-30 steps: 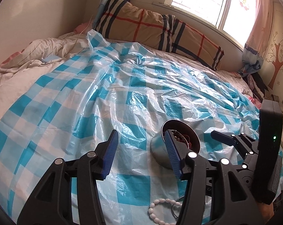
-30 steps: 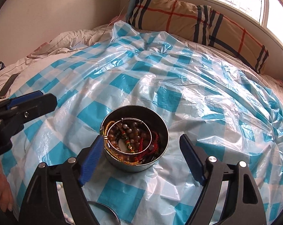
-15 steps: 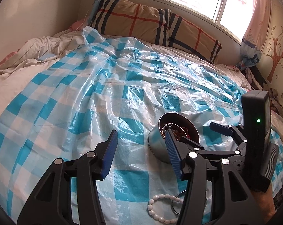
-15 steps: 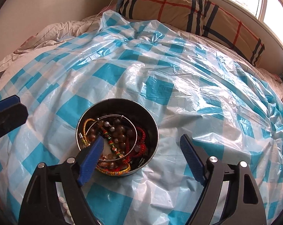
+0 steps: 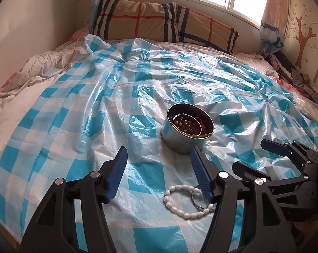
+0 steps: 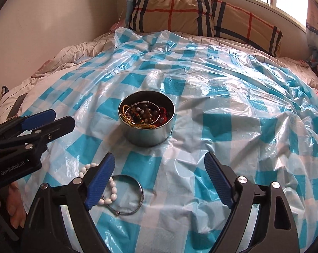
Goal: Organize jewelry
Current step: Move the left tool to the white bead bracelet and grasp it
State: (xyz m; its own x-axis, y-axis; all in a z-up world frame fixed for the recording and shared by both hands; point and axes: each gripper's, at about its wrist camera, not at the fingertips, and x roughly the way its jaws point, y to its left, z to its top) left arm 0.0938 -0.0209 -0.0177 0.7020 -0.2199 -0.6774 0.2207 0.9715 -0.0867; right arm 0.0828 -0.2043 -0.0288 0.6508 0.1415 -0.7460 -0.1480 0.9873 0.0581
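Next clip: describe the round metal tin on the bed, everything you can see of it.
The tin is a low, round, lidless can of dull silver metal with a dark inside. It stands upright on the blue-and-white checked plastic sheet, apart from both hand-held grippers. It holds a tangle of jewelry: brown and grey beads, a thin silver bangle, red cord on the right, and a yellow-gold strand draped on the near rim. A white bead bracelet and a metal bangle lie outside it, nearer the cameras.
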